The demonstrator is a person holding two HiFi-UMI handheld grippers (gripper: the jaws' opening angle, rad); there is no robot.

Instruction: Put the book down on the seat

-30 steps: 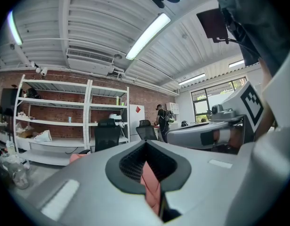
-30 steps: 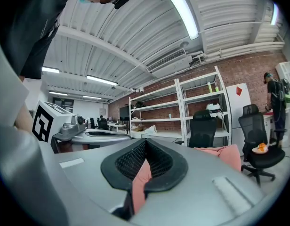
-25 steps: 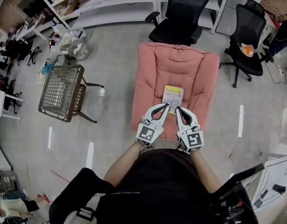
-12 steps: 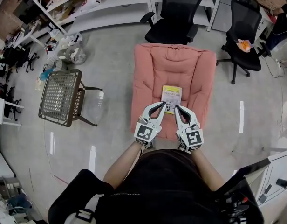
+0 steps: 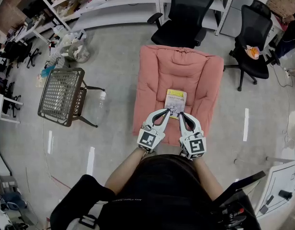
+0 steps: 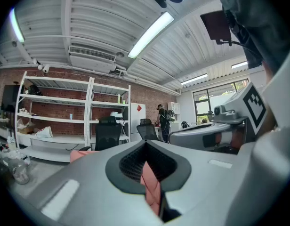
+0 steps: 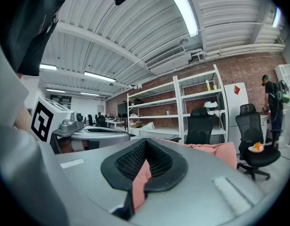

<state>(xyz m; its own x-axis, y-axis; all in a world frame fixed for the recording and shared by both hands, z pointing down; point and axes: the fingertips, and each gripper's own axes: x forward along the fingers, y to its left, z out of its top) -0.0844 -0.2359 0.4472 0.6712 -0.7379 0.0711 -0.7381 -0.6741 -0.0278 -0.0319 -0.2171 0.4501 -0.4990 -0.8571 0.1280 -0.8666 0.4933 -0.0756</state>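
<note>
Head view shows book point(image 5: 176, 99) lying on pink seat point(image 5: 156, 75).

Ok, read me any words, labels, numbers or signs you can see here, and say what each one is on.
No text here reads as words.
book cover: printed lines, too small to read.
left marker cube, right marker cube: black square patterns, no words.
white cabinet: red diamond sign, no lettering legible.

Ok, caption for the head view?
Left gripper and right gripper, both shut, tips at the book on the pink seat.
</note>
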